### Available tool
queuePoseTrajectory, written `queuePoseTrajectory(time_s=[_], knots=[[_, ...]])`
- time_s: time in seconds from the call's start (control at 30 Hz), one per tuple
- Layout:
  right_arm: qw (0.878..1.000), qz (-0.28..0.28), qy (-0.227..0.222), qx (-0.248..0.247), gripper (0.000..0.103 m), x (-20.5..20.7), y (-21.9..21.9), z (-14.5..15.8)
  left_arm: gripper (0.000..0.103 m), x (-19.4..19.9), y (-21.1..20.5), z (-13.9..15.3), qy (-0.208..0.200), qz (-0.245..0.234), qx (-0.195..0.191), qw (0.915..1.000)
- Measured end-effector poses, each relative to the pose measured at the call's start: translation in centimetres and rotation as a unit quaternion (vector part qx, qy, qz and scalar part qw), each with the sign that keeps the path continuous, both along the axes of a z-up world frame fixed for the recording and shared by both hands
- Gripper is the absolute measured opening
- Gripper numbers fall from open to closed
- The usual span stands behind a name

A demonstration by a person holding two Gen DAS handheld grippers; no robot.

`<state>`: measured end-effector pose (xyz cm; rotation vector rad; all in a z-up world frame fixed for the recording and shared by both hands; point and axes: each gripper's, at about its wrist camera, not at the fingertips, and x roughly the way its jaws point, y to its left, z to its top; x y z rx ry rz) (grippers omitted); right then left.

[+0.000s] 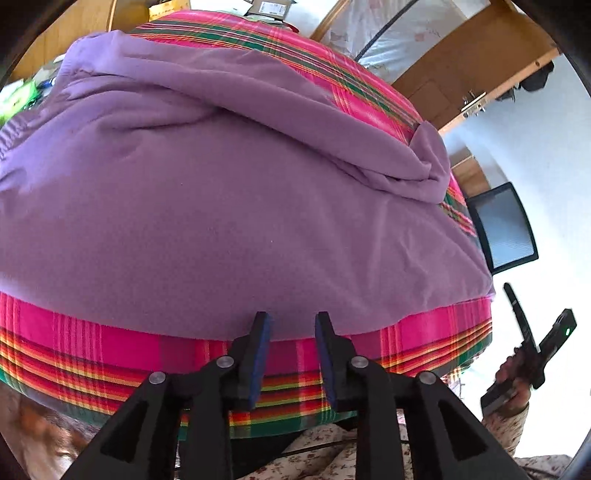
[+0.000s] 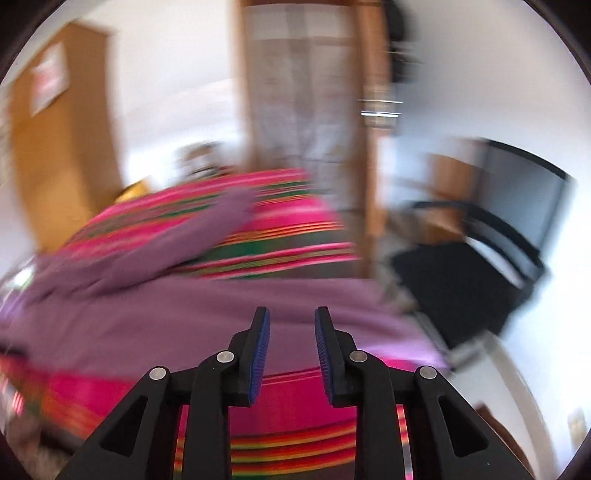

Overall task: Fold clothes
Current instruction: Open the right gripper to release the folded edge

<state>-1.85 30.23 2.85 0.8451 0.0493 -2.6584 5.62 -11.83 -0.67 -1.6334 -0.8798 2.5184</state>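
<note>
**Folding under way, both claws empty**

Lying spread on the plaid cloth (image 1: 74, 332), the purple garment (image 1: 221, 203) shows 1 fold along its far edge; more folds look needed. Left gripper (image 1: 291, 325) and right gripper (image 2: 291, 321) stand apart, holding nothing. Only the left view shows the person's hand (image 1: 513, 373); the right view is blurred.

We can read no text anywhere, a box (image 1: 271, 9) at the far edge of the bench carries a white label too small and distorted for us to make out, the right wrist view is blurred throughout
</note>
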Motion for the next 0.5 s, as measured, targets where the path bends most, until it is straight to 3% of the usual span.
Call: queuePoseTrajectory(time_s=[0.1, 0.23, 0.43, 0.5], knots=[[0.995, 0.095, -0.009, 0.033, 0.026, 0.8, -4.3, -0.9, 0.028, 0.1, -0.2, -0.1, 0.002, 0.007, 0.012, 0.9999], [0.978, 0.199, -0.012, 0.06, 0.026, 1.7, -8.3, -2.2, 0.028, 0.3, -0.7, -0.3, 0.002, 0.021, 0.029, 0.9993], [0.958, 0.257, -0.018, 0.126, 0.026, 1.9, -11.1, -4.0, 0.03, 0.0, 0.0, -0.1, 0.004, 0.016, 0.012, 0.9998], [0.956, 0.259, -0.015, 0.139, 0.031, 1.8, -11.1, -4.0, 0.031, -0.1, 0.0, -0.1, 0.004, 0.015, 0.01, 0.9998]])
